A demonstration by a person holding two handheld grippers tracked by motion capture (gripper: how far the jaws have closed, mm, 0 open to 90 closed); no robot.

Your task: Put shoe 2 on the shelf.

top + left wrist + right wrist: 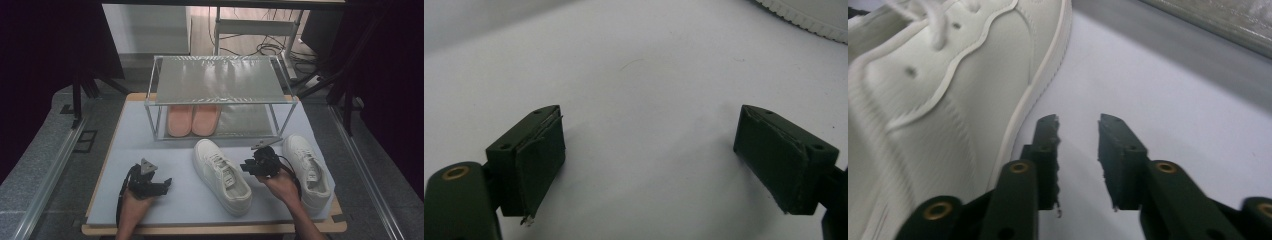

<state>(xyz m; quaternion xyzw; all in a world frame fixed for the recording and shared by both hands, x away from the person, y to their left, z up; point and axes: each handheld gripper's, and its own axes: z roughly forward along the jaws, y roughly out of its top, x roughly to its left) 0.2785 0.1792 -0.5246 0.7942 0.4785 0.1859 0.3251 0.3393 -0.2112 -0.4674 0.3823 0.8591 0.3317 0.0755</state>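
left gripper point(161, 185): jaws wide apart, empty, over bare tabletop point(150, 150) | right gripper point(1078, 135): jaws slightly parted, empty, sneaker point(948, 100) just beside its left jaw

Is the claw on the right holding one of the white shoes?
No, the right claw is open with nothing between its two black jaws, and the white shoe lies just beside it on the mat.

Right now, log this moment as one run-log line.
left gripper: open, over mat | right gripper: open, nothing between | left sneaker: beside right gripper | right sneaker: on mat | slippers: in rack
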